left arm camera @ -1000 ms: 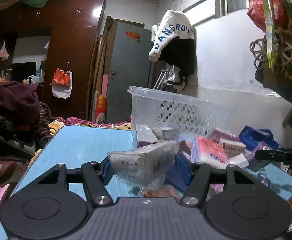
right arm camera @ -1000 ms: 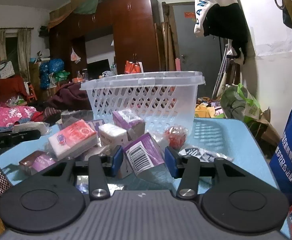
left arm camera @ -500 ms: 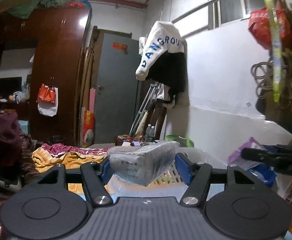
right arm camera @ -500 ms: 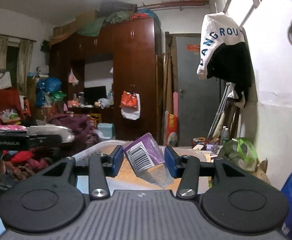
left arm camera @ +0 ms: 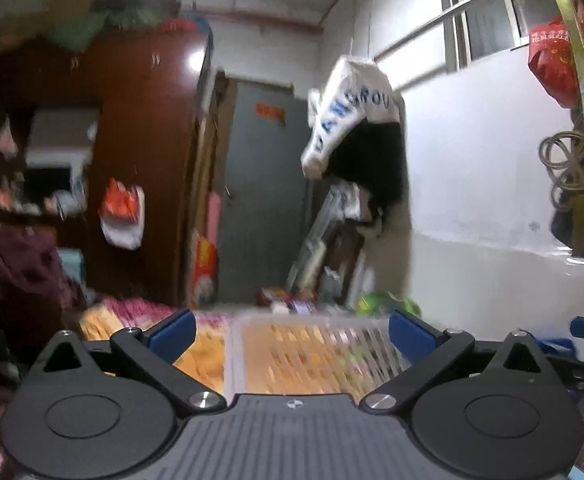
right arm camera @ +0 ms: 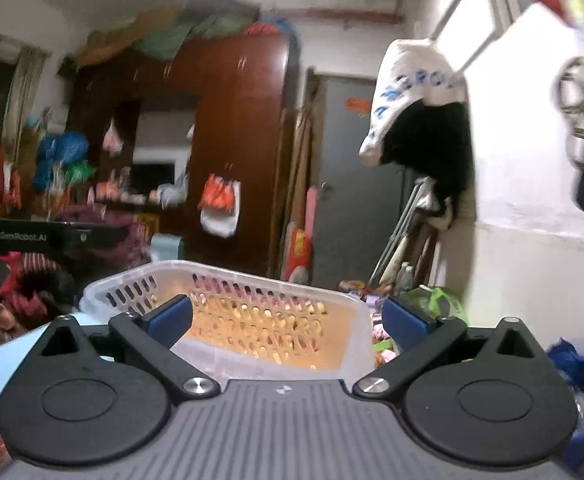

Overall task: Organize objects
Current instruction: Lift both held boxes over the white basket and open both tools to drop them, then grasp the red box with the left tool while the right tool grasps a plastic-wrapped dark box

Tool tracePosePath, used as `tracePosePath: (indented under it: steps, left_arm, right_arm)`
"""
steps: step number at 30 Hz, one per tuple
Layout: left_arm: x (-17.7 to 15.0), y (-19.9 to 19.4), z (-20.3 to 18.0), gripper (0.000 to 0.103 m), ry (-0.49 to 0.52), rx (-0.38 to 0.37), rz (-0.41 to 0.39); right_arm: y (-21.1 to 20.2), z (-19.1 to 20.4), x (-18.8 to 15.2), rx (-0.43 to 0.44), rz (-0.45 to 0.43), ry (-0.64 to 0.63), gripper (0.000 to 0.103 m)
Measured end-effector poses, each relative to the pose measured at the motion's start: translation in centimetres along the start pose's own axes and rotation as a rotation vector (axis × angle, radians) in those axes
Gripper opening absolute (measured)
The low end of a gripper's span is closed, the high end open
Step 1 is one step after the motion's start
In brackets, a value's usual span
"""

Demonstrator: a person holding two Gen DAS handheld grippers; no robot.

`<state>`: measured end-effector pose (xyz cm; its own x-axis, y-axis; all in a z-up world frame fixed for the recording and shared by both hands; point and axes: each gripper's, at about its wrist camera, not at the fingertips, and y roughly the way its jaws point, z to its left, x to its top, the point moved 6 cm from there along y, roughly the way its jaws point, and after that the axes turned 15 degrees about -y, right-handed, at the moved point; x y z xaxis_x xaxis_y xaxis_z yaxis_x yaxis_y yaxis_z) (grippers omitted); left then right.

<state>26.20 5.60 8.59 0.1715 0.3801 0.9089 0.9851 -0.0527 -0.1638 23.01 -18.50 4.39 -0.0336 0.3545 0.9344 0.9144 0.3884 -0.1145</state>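
Both grippers above the white basket [right arm camera: 228, 312]. The left gripper [left arm camera: 290, 330] and right gripper [right arm camera: 288, 316] are opening, nothing between their fingers; half a second ago each carried a packet. Both packets have presumably dropped into the basket at 12 o'clock, though neither is visible. Remaining table items await collection.

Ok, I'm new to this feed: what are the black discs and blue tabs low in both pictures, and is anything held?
Each picture comes from a camera on a hand-held gripper, looking forward along its two fingers. The black discs are the gripper's body; the blue tabs are finger pads. The left gripper and right gripper are both opening, with nothing between their pads. Both hover at the white plastic basket. The left gripper's black bar shows at the right view's left edge. The tabletop is barely visible, and the basket's contents cannot be made out.
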Motion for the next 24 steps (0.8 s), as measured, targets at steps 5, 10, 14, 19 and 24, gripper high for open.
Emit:
tracePosePath:
  steps: [5, 10, 14, 19, 24]
  left_arm:
    - [-3.2, -4.2, 1.6, 0.100, 0.005, -0.044, 0.046]
    - [-7.9, -10.6, 3.2, 0.097, 0.049, -0.008, 0.020]
    - [-10.9, -13.5, 3.1, 0.096, 0.062, -0.017, 0.013]
    - [-13.6, -13.0, 2.9, 0.085, 0.172, 0.072, 0.026]
    - [-15.3, -12.6, 3.6, 0.079, 0.169, 0.114, 0.043]
  right_arm:
    - [-5.0, 1.2, -6.2, -0.011, 0.024, 0.166, 0.103]
    - [-8.2, 5.7, -11.5, 0.083, 0.046, 0.148, 0.103]
    - [-8.7, 7.6, -11.9, 0.077, 0.025, 0.123, 0.103]
    - [-8.7, 7.6, -11.3, 0.058, -0.008, 0.101, 0.103]
    - [-9.2, 8.2, -11.4, 0.061, -0.029, 0.087, 0.103]
